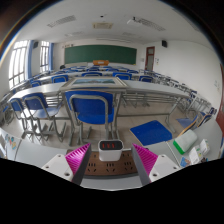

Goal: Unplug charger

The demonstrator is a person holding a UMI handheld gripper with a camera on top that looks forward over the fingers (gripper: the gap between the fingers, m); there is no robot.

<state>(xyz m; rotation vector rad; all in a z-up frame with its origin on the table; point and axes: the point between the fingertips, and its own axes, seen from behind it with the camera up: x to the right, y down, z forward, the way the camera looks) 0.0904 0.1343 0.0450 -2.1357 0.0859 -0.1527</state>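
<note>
A white charger [110, 150] with a dark face and red markings stands plugged into a brown power strip [110, 166] that lies between my fingers. My gripper [112, 160] is open. Its pink pads [80, 158] stand to either side of the charger with a gap on each side. The strip's other sockets show empty in front of the charger.
The strip rests on a pale desk [40, 160]. A blue book [152, 131] and a green-and-white item [186, 143] lie to the right. Beyond stand rows of desks with blue chairs [94, 108], and a green chalkboard [100, 54] on the far wall.
</note>
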